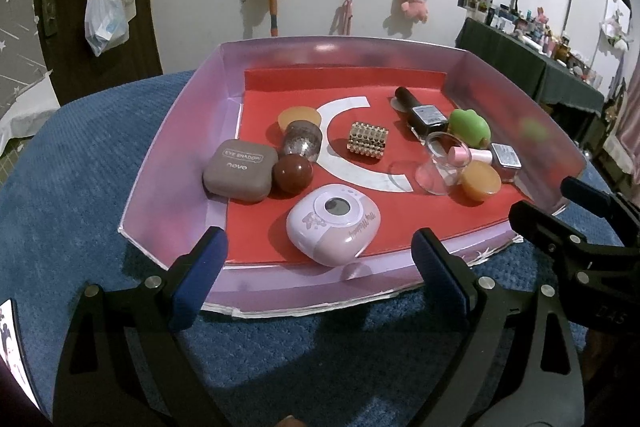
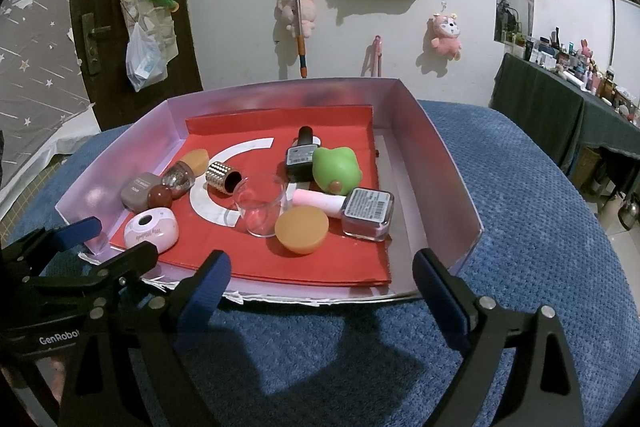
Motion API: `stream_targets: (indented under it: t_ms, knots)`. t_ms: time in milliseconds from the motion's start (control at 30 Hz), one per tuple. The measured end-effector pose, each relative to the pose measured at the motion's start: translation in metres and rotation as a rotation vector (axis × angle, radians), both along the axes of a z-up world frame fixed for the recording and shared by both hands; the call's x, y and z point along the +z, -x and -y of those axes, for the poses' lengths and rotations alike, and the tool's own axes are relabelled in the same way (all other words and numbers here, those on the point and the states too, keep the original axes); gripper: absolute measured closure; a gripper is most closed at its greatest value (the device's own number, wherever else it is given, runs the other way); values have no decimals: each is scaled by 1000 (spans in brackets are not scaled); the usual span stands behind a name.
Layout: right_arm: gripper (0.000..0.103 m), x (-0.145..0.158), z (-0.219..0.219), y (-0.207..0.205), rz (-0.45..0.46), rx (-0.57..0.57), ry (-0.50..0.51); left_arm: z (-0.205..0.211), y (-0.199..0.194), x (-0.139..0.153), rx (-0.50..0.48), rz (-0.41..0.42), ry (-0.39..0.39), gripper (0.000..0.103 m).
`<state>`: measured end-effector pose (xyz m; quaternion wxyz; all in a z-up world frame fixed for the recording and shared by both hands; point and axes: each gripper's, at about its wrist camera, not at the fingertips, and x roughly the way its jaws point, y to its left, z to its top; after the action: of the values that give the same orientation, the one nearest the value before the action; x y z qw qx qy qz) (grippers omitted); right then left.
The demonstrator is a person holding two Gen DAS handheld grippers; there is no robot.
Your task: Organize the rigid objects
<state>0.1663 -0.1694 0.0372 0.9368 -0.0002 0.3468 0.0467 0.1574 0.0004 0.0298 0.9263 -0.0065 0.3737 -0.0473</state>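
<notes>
left wrist view: the left gripper [image 1: 320, 279] stood wide apart, empty – ahead of its jaws, in the pink tray [image 1: 180, 147], lay a brown case [image 1: 240, 171] reading "eye shadow" and "nevo".

right wrist view: the right gripper [image 2: 320, 291] gaped too – another gripper body [image 2: 52, 311] beside its jaw read "genrobot".

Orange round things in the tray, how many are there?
2. One orange disc lies near the tray's front, beside the clear glass cup. The other orange disc sits farther back on the left, behind the glittery bottle. None seems hidden.
</notes>
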Motion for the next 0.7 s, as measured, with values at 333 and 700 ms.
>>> stream_targets:
  t_ms: [333, 700]
  knots:
    - [7, 1, 0, 0, 0, 0, 0, -4, -2, -3, 11, -18, 16, 8]
    - [7, 9, 1, 6, 5, 8, -28, -1, 7, 7, -4, 3, 24, 8]
